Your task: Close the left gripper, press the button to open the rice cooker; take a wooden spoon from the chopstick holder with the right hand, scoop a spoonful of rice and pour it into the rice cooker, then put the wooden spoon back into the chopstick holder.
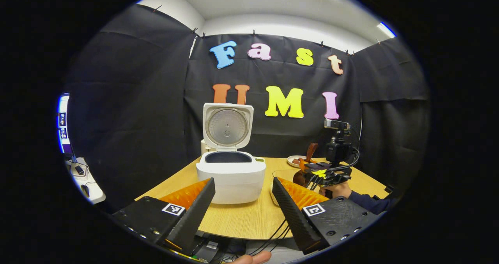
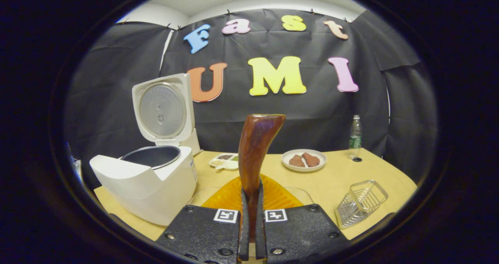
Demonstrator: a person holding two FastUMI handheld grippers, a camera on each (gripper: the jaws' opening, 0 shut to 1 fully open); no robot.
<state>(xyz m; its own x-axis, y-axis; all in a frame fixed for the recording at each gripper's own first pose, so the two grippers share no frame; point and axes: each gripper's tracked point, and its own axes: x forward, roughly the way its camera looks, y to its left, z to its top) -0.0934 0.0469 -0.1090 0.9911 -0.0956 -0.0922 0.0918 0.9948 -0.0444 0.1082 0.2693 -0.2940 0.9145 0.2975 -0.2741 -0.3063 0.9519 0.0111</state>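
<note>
**Now the spoon is held up, ready for rice**

Here the right gripper [image 2: 249, 232] has its jaws squeezed tight on the wooden spoon [image 2: 255, 155], so it will not slip. The spoon stands almost straight up, its long way going up and down; the thick curved end points at the ceiling, and the lower end is hidden. The rice cooker [image 2: 150, 178] sits on the counter [image 2: 351, 174] with its lid [image 2: 161, 108] up, so rice can go in. The left gripper [image 1: 243, 213] has its jaws wide apart, holding nothing, facing the cooker.
</note>
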